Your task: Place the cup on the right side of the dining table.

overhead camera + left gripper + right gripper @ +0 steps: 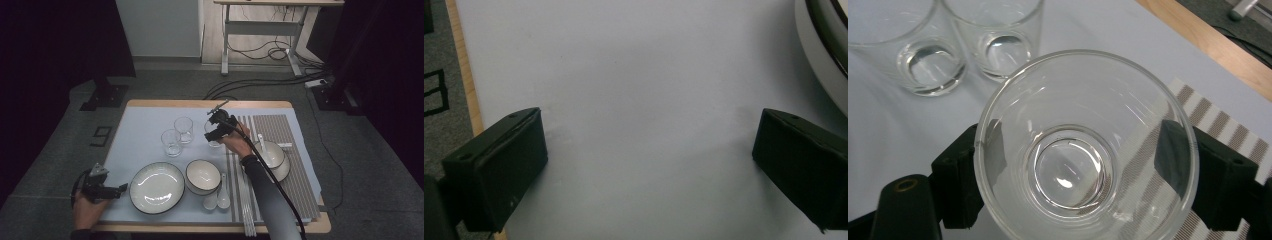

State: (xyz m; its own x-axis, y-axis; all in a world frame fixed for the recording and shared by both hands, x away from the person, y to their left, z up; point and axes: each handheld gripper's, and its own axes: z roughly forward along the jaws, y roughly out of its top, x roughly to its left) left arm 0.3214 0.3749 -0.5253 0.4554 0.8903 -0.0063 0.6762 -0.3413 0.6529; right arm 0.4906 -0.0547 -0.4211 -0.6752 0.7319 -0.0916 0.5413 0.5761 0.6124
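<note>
Nearest the person's edge, left of the big plate (157, 187): left gripper (121, 190), jaws spread wide over bare pale mat (634, 100), nothing between them, plate rim just off one jaw. Right of the plate: a bowl (203, 175), touching or nearly so, hard to settle from the high view. Right of the plate, past the bowl: two white spoons (218, 197) side by side, then a striped placemat (280, 130) carrying a second bowl on a saucer (272, 157). Beyond the plate, toward the far edge: two empty glasses (177, 135) standing close together. Beyond the plate and to the right, at the placemat's near-left border: right gripper (216, 134), pinching a third glass (1083, 150) by its sides, mouth toward the camera, seemingly clear of the mat.
</note>
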